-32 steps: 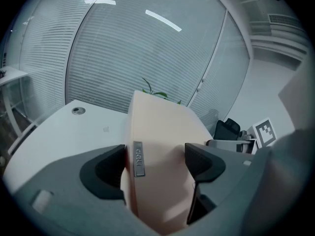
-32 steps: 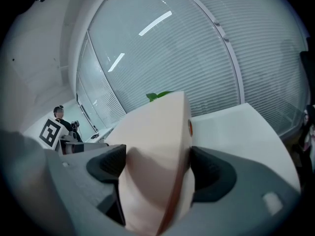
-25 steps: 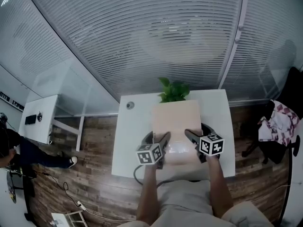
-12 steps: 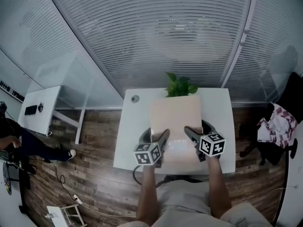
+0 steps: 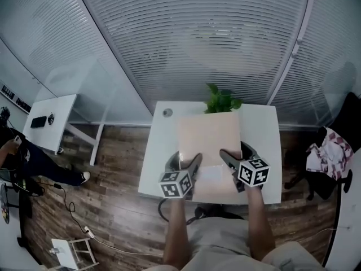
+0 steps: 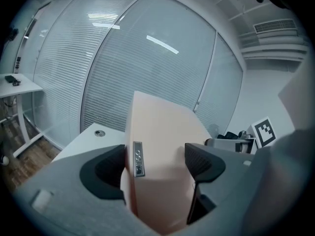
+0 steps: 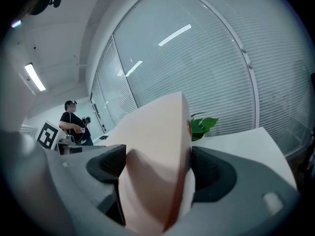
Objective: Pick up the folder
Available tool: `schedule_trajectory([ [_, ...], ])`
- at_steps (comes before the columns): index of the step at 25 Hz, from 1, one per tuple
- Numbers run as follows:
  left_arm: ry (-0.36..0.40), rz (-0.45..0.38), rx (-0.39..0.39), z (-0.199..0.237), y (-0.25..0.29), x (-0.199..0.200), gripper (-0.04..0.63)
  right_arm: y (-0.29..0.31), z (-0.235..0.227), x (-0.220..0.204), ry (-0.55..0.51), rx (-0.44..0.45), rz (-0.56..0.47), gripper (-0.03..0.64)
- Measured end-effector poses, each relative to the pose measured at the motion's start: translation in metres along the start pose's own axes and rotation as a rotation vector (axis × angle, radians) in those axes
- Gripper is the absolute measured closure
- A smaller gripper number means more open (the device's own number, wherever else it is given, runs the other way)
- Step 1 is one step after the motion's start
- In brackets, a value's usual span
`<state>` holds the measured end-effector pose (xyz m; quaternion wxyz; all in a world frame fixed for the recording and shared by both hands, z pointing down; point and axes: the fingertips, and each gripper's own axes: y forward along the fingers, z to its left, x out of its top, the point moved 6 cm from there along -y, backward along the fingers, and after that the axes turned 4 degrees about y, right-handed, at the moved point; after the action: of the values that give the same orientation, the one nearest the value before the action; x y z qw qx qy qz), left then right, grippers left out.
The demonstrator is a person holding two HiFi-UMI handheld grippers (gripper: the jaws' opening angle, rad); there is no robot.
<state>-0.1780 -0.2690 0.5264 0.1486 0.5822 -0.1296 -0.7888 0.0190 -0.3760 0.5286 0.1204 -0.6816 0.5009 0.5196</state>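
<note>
A pale pink folder (image 5: pixel 207 145) is held up over the white table (image 5: pixel 157 162), its far edge raised toward the plant. My left gripper (image 5: pixel 195 164) is shut on the folder's near left edge, and my right gripper (image 5: pixel 224 158) is shut on its near right edge. In the left gripper view the folder (image 6: pixel 162 156) fills the gap between the dark jaws of the left gripper (image 6: pixel 155 163), with a small metal clasp on its left edge. In the right gripper view the folder (image 7: pixel 155 156) bulges between the jaws of the right gripper (image 7: pixel 157 167).
A green potted plant (image 5: pixel 221 101) stands at the table's far edge, behind the folder. A small round grommet (image 5: pixel 167 113) sits in the table's far left corner. Glass walls with blinds rise behind. A second white desk (image 5: pixel 51 123) and a seated person (image 5: pixel 22 157) are at left.
The folder stays gripped on both sides and its far edge has risen a little. The head view has shifted slightly, so the table and plant sit further right.
</note>
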Motion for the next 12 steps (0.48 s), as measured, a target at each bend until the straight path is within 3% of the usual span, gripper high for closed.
schedule_trajectory([
  [12,-0.040,-0.037,0.015,0.007,-0.032,-0.031,0.224,-0.009,0.023,-0.026,-0.046,0.008,0.020,0.202],
])
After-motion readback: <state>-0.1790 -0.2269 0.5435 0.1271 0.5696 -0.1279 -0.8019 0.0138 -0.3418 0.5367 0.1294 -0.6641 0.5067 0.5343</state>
